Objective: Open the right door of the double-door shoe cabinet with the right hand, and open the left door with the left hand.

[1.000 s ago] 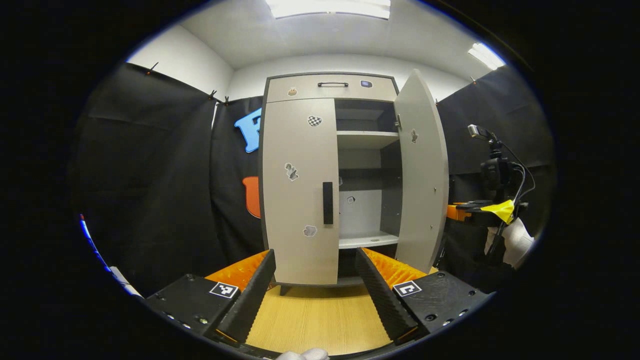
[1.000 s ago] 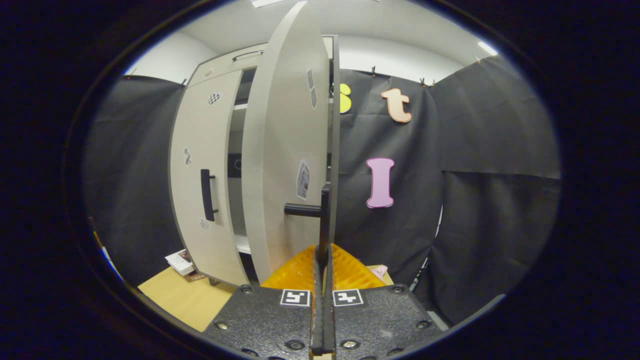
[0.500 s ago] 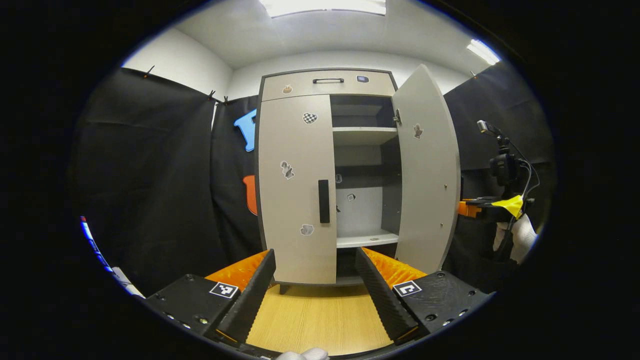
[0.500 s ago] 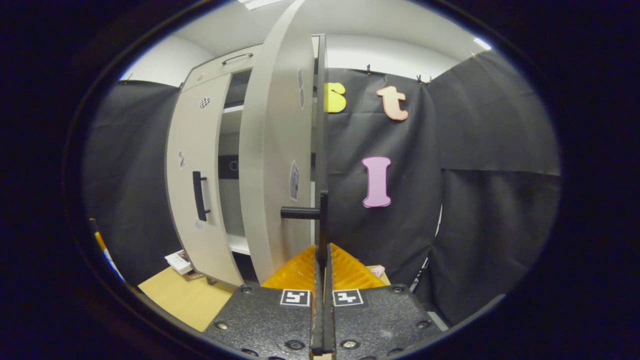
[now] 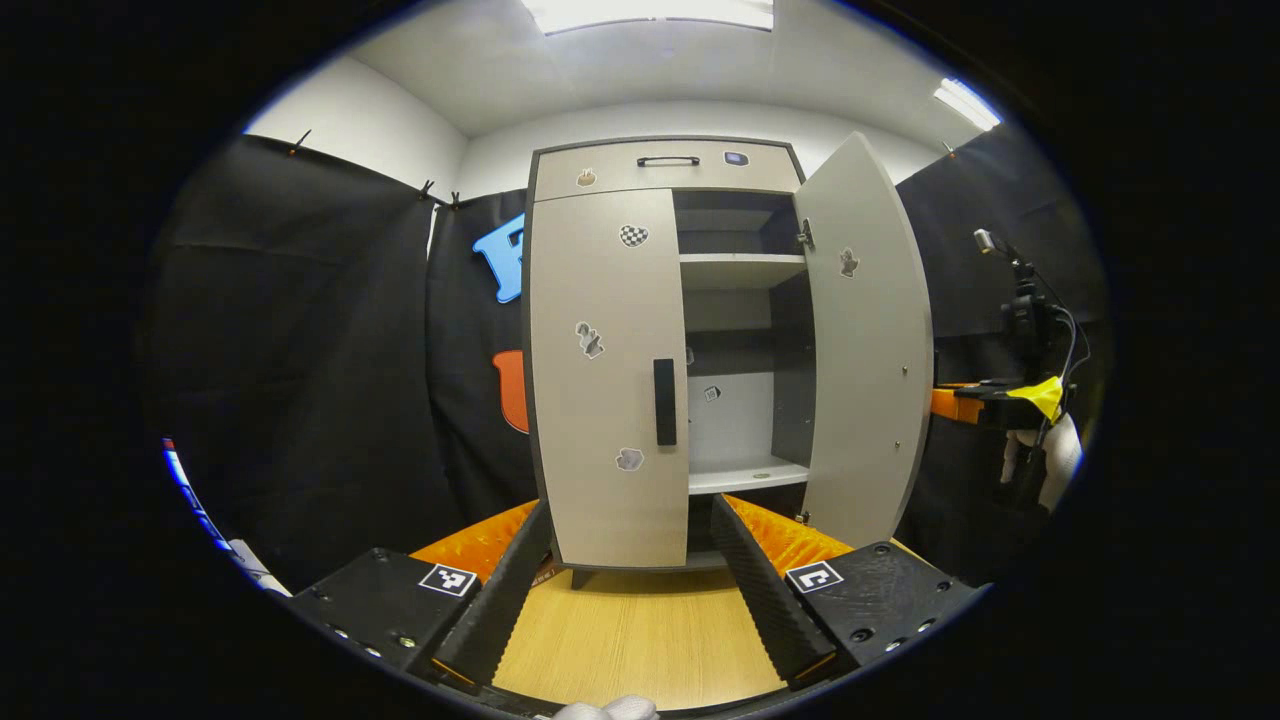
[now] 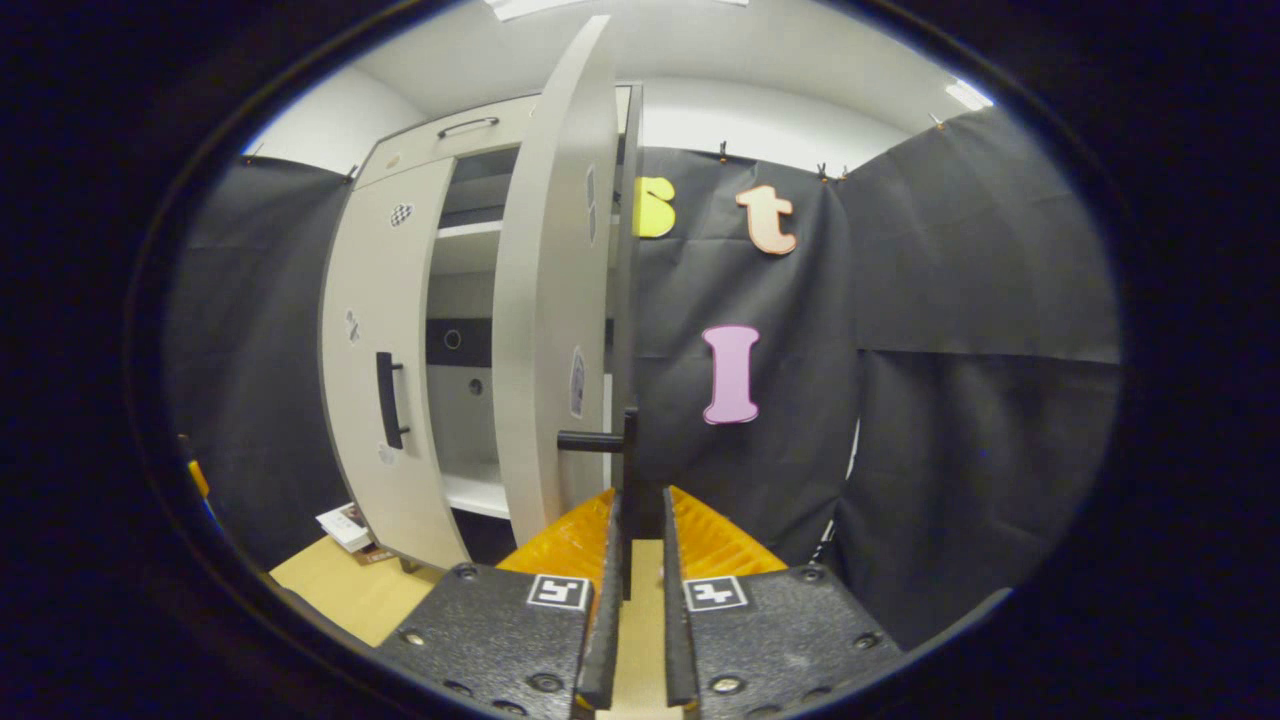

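The grey shoe cabinet point(image 5: 660, 165) stands ahead on a wooden floor. Its left door point(image 5: 600, 300) is closed, with a black handle point(image 5: 665, 402) at its inner edge. The right door point(image 5: 865, 350) stands swung out, showing the shelves inside. My left gripper point(image 5: 630, 560) is open, well short of the left door, with nothing between its fingers. In the right gripper view the right door point(image 6: 545, 300) is edge-on, and its black handle point(image 6: 628, 450) runs down between the slightly parted fingers of my right gripper point(image 6: 640, 500), which is open. The left door handle point(image 6: 388, 400) shows farther left.
Black cloth walls enclose the cabinet on both sides. A camera on a stand point(image 5: 1025, 310) rises at the far right, behind the right gripper's body point(image 5: 985, 400) and a gloved hand point(image 5: 1060, 460). Some books point(image 6: 345, 525) lie on the floor point(image 5: 630, 640) by the cabinet's left foot.
My right gripper's fingers have parted from the right door's handle, which they were clamped on before. The right door has swung a little wider. The left gripper has barely moved.
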Demonstrator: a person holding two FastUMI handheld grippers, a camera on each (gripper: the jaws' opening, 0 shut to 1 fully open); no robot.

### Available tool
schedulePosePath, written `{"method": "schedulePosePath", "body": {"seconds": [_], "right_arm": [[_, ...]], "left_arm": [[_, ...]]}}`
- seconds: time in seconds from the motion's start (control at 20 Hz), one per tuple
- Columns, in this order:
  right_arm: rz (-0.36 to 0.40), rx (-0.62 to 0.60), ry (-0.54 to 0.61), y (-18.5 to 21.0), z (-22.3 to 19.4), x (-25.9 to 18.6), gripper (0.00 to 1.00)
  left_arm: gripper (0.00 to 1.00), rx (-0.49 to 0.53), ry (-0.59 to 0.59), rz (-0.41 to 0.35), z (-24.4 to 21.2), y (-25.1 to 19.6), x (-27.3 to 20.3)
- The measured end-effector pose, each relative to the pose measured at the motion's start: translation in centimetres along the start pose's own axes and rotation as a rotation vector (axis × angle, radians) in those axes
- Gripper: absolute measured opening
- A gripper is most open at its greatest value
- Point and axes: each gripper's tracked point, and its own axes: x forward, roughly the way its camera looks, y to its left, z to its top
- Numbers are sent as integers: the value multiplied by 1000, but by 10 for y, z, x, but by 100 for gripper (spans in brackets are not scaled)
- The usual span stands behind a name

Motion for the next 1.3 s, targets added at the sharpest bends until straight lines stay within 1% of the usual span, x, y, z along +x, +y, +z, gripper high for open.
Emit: {"method": "schedulePosePath", "body": {"seconds": [0.05, 0.1, 0.15, 0.25, 0.3, 0.35, 0.45, 0.55, 0.6, 0.65, 0.7, 0.85, 1.0, 1.05, 1.1, 1.3], "right_arm": [[-6, 2, -5, 2, 3, -9, 39], [-23, -2, -6, 0, 5, -14, 36], [-28, -9, -12, 1, 7, -24, 55], [-38, -18, -31, 9, 12, -43, 75], [-41, -15, -43, 14, 14, -52, 81], [-39, -18, -55, 22, 15, -62, 94], [-33, -21, -73, 40, 17, -81, 100], [-19, 6, -97, 61, 17, -94, 100], [-9, 23, -98, 72, 13, -100, 100], [10, 34, -95, 84, 8, -105, 100], [24, 44, -91, 95, 1, -107, 100], [75, 62, -70, 125, -20, -114, 100], [99, 48, -32, 137, -36, -109, 100], [108, 53, -24, 138, -36, -107, 100], [114, 55, -20, 139, -36, -104, 100], [106, 52, -31, 131, -28, -93, 100]], "left_arm": [[96, 2, -1, -2, -1, 2, 0], [96, 3, 1, -2, -1, 4, 1], [96, 2, 6, -3, -3, 7, 0], [96, -4, 12, -12, -5, 8, 0], [96, -1, 14, -15, -5, 11, 1], [96, 5, 17, -15, -7, 13, 1], [96, 10, 25, -21, -9, 18, 2], [96, 15, 30, -25, -11, 20, 3], [100, 19, 30, -26, -11, 22, 3], [100, 23, 30, -22, -11, 24, 4], [96, 25, 34, -19, -12, 26, 4], [96, 23, 42, -18, -14, 26, 6], [96, 25, 38, -15, -13, 26, 13], [100, 26, 37, -15, -12, 25, 16], [96, 27, 35, -18, -11, 23, 20], [96, 36, 16, -50, -6, 11, 45]]}}
